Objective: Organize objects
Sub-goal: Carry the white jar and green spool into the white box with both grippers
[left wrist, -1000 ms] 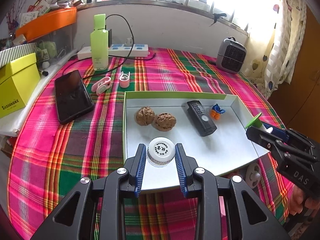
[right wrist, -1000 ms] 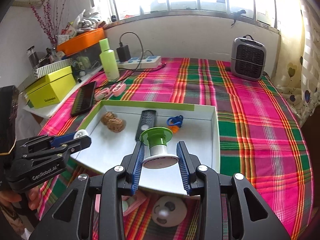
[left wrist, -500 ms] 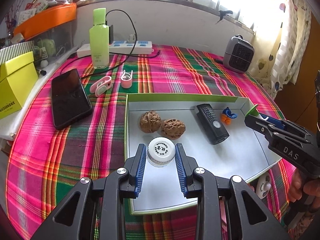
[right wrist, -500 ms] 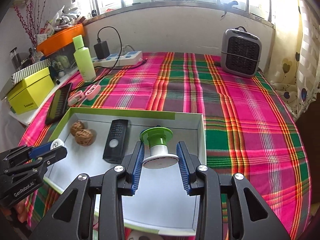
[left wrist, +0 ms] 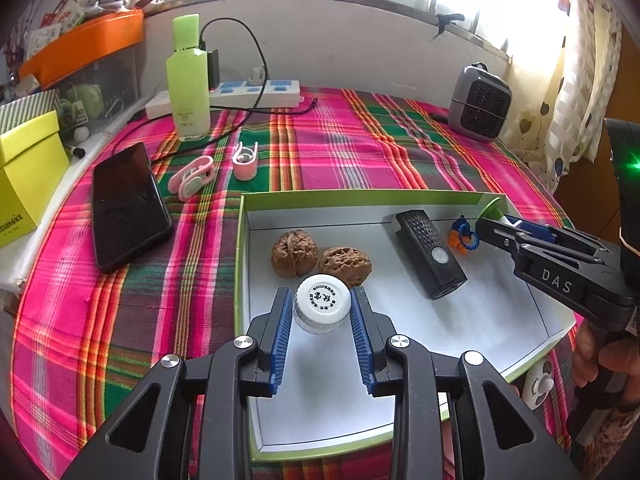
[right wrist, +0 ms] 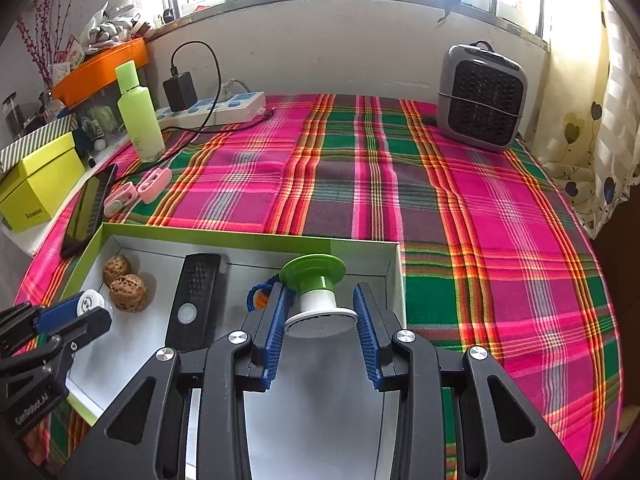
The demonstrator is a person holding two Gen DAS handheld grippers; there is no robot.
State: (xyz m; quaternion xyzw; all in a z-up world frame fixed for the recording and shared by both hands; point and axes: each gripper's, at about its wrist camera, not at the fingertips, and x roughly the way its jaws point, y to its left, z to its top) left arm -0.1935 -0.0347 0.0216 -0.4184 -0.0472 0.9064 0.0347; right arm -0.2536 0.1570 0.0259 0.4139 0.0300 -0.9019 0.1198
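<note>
A shallow green-rimmed box [left wrist: 360, 197] with a white floor lies on the plaid cloth. My left gripper [left wrist: 322, 308] is shut on a small white-capped jar [left wrist: 322, 297], held over the box just in front of two walnuts [left wrist: 294, 253]. A black remote [left wrist: 428, 258] and a small blue-and-orange trinket [left wrist: 462, 237] lie further right in the box. My right gripper [right wrist: 320, 314] is shut on a green-and-white spool [right wrist: 314, 280], held over the box's far right part [right wrist: 394, 256], beside the remote [right wrist: 196, 300]. Each gripper shows at the edge of the other's view.
Left of the box lie a black phone [left wrist: 124, 204] and two pink clips [left wrist: 192, 176]. A green bottle [left wrist: 188, 80], a power strip [left wrist: 248, 92] and a small grey heater [right wrist: 480, 100] stand at the back. A yellow box [left wrist: 24, 176] sits at far left. A round white object [left wrist: 538, 386] lies by the box's near right corner.
Both grippers moved forward over the box with their loads. The left now holds the jar close to the walnuts; the right carried the spool toward the box's far right corner.
</note>
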